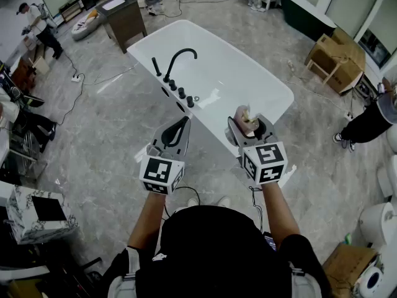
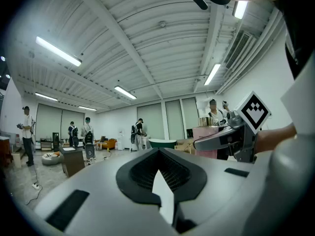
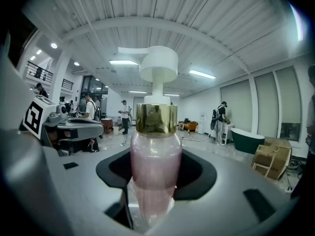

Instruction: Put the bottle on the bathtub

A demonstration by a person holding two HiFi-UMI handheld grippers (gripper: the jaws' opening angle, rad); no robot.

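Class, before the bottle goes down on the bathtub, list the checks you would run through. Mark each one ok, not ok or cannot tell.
1. Bottle gripped by the right tongs: ok, the jaws are shut on its body.
2. Bottle upright: ok, it stands straight between the jaws with the pump on top.
3. Left tongs empty and apart from the bottle: ok, the jaws are shut on nothing.
4. Bathtub rim bare between the tap and the right tongs: ok.
5. Bottle's height above the rim: cannot tell.
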